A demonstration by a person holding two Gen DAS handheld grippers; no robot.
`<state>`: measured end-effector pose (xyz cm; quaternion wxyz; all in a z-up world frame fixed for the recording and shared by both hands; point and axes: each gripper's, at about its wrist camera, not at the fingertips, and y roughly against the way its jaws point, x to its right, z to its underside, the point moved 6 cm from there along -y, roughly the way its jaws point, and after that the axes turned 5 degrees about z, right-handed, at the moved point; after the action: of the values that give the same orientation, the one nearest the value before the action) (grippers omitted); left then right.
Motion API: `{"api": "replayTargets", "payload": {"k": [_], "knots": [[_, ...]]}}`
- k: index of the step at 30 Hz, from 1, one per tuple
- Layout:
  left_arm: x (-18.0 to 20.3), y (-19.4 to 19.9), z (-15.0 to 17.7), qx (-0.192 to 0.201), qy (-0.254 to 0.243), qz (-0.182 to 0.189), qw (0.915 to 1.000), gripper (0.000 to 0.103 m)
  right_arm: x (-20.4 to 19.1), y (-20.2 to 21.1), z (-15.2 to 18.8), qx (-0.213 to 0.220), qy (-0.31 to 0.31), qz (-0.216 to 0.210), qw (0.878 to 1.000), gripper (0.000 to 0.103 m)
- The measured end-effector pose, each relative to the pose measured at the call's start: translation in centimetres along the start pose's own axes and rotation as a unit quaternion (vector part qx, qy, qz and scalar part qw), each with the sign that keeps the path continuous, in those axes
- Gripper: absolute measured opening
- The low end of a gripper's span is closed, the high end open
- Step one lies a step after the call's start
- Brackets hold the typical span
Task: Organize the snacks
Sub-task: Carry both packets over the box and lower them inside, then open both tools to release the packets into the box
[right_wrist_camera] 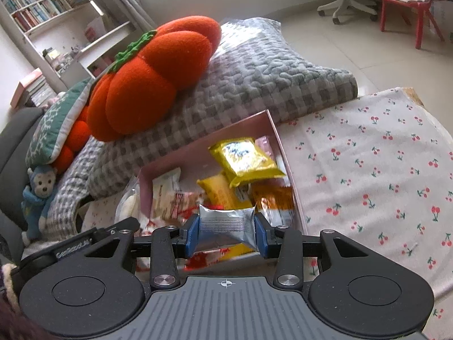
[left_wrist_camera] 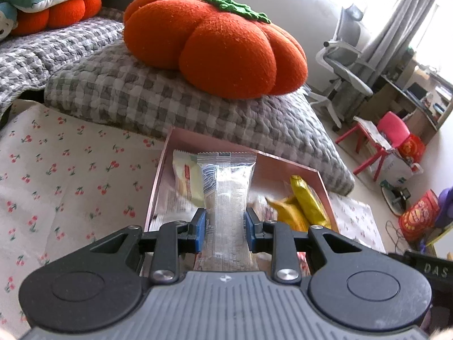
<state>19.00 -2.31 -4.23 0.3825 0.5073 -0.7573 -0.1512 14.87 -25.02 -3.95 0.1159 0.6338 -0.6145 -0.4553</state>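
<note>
A: How are the jaws of the left gripper (left_wrist_camera: 225,229) standing?

B: They are closing partway, and the blue pads (left_wrist_camera: 200,228) are pressing on both long edges of a clear snack packet (left_wrist_camera: 228,198). The packet is pointing straight ahead from the gripper, with its crimped end farthest out, and it is hanging over the pink box (left_wrist_camera: 283,162).

A: And the right gripper (right_wrist_camera: 225,236)?

B: Its jaws are standing a little wider, and they are squeezing a silver packet (right_wrist_camera: 226,226) from both sides. The foil is crumpling between the pads, and a ribbed seal strip is running across its face. That packet is also sitting above the near end of the pink box (right_wrist_camera: 240,126).

A: What is lying in the box?

B: From the left wrist view, a pale packet with a red stripe (left_wrist_camera: 187,178) is lying toward the left wall, and yellow packets (left_wrist_camera: 307,204) are lying toward the right. From the right wrist view, a yellow packet (right_wrist_camera: 245,157) is resting on top of other yellow and orange wrappers, with a white and red one to the left.

A: Where is the box sitting?

B: It is sitting on a cherry-print cloth (right_wrist_camera: 382,164), just beside a grey checked cushion (left_wrist_camera: 158,96) that is carrying an orange pumpkin pillow (left_wrist_camera: 218,45).
</note>
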Motion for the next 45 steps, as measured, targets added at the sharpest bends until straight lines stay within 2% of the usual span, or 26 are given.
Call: {"api": "replayTargets", "payload": {"k": [5,17,19,21,25,31,42,45], "knots": [[-0.4,-1.3,-0.6,0.006,0.007,0.021,0.9997,0.026,-0.4,-0.9,-1.0,0.005,0.006,0.011,1.000,0.039],[-1.4,-3.0,-1.0,0.015,0.021,0.039,0.9989,0.026,-3.3,-4.0,-3.1,0.013,0.039,0.034,0.999,0.039],[-1.1,-2.9,-1.1,0.016,0.015,0.044,0.9988,0.032,-3.8,-4.3,-3.4,0.015,0.046,0.036,0.998,0.039],[-1.0,-2.8,-1.2,0.020,0.010,0.040,0.9989,0.034,-4.2,-4.6,-3.6,0.017,0.053,0.038,0.998,0.039],[-0.9,-2.7,-1.2,0.018,-0.002,0.035,0.9992,0.048,-4.6,-5.2,-4.0,0.017,0.057,0.044,0.997,0.039],[-1.3,-2.3,-1.3,0.017,-0.012,0.031,0.9993,0.054,-5.3,-6.8,-4.3,0.015,0.062,0.039,0.997,0.040],[-1.6,-2.0,-1.3,0.014,-0.026,0.026,0.9992,0.059,-6.1,-9.1,-4.9,0.025,0.062,0.037,0.997,0.041],[-1.6,-2.0,-1.3,0.013,-0.026,0.025,0.9993,0.061,-6.3,-9.0,-4.8,0.030,0.069,0.037,0.996,0.045]]}}
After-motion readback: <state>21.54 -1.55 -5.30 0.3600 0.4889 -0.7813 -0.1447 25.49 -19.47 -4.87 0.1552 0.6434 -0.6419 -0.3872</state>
